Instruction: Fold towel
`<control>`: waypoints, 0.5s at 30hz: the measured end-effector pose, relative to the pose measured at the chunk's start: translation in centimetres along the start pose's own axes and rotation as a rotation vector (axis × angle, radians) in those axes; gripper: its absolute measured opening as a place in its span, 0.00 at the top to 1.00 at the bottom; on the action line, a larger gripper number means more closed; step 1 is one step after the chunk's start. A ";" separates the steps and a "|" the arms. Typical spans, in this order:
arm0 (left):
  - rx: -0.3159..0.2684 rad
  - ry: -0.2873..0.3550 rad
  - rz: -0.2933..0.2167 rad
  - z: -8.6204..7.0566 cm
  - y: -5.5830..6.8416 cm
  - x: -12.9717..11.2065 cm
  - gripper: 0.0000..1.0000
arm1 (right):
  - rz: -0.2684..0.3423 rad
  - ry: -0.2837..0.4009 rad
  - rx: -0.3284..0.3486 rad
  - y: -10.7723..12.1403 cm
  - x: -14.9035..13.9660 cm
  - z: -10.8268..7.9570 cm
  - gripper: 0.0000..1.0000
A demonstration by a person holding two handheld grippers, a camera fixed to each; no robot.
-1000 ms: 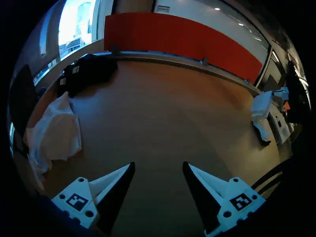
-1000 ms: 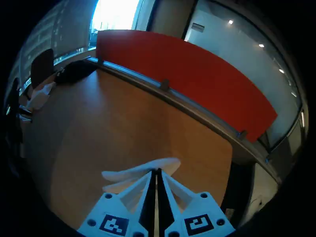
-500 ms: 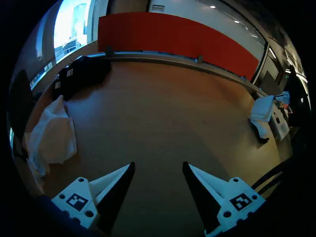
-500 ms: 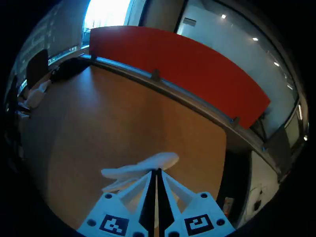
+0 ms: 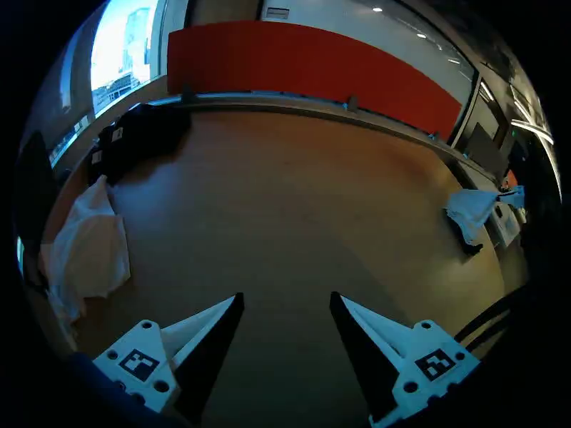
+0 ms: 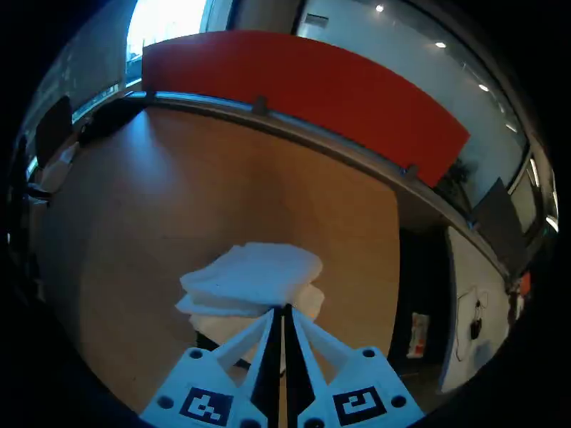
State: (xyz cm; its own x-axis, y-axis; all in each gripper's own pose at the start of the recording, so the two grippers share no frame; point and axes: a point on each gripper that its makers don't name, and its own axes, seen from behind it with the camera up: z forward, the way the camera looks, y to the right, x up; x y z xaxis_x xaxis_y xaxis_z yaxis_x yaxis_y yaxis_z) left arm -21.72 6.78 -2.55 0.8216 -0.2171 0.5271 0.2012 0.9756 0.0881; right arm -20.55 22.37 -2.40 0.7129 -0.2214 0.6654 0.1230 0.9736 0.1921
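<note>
My left gripper (image 5: 285, 297) hangs over the wooden worktop (image 5: 285, 192) with its fingers (image 5: 203, 342) spread wide. Nothing is between them, and I see bare wood in the gap. My right gripper (image 6: 284, 311) has its fingers pressed together, with the white towel (image 6: 250, 277) pinched between the tips.

In the right gripper view the towel bunches in several soft layers just ahead of the fingertips. It spreads mostly to their left, and a lower fold hangs beneath the upper one. It is over the right-hand part of the worktop, close to the right edge. I cannot tell whether the lowest fold touches the wood or hangs just clear of it. In the left gripper view I see the towel as a small white bundle near the right edge of the worktop, well apart from my left fingers.

A red partition (image 5: 307, 64) runs along the far edge on a grey rail. A black bag (image 5: 139, 132) lies at the far left corner. Just this side of it, along the left edge, rests a crumpled white cloth heap (image 5: 86, 246), well apart from the towel. A bright window (image 5: 118, 53) stands beyond the far left corner.
</note>
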 end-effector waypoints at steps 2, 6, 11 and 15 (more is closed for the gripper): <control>0.001 0.000 0.003 -0.1 0.0 0.0 0.11 | 0.019 -0.015 -0.004 0.0 -1.3 0.0 0.90; 0.004 0.000 0.003 -0.3 0.0 -0.2 0.11 | 0.061 -0.039 -0.011 0.1 -3.6 0.3 0.90; 0.010 -0.003 0.003 -0.5 -0.2 -0.4 0.11 | 0.114 -0.069 -0.021 0.3 -6.2 0.9 0.91; 0.014 -0.005 0.006 -0.6 -0.2 -0.6 0.11 | 0.144 -0.086 -0.025 0.4 -7.5 1.5 0.91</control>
State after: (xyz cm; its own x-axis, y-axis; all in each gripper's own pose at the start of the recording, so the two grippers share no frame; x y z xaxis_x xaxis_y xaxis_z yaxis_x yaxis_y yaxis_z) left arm -21.94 6.64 -3.37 0.8201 -0.2112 0.5318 0.1891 0.9772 0.0964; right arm -26.89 24.39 -6.27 0.6625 -0.0825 0.7445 0.0418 0.9964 0.0731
